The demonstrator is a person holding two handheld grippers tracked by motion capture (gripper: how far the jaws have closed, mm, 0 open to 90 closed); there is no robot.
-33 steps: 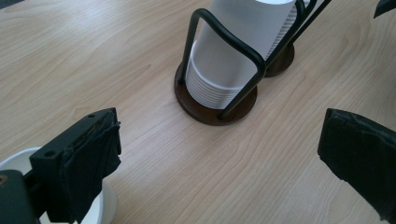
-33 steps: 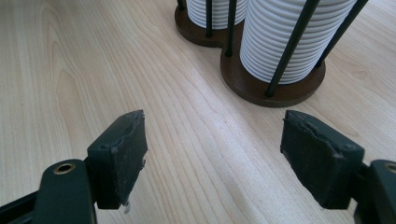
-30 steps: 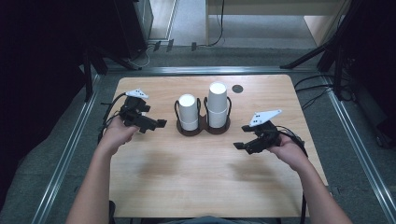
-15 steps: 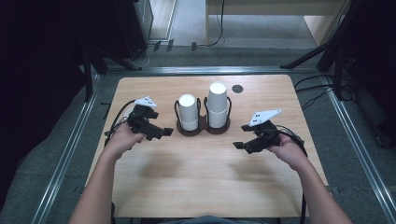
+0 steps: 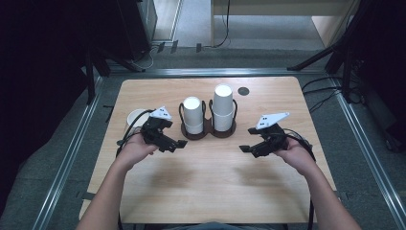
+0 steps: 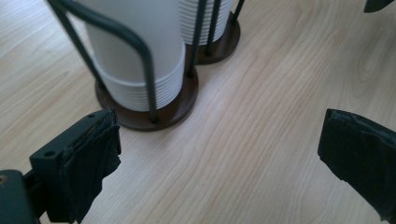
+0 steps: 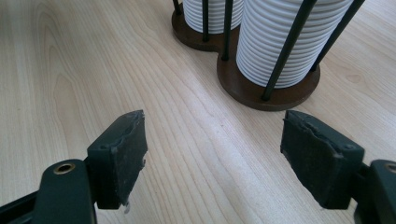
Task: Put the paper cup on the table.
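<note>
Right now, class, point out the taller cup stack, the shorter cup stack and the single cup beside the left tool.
taller cup stack (image 5: 223, 108), high view, its side wall.
shorter cup stack (image 5: 193, 115), high view, its side wall.
single cup (image 5: 135, 116), high view, inside its open mouth.

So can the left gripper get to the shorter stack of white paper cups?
Probably yes: the left gripper, jaws open and empty, sits beside the shorter stack of white paper cups, though the dark wire holder rings it.
</note>
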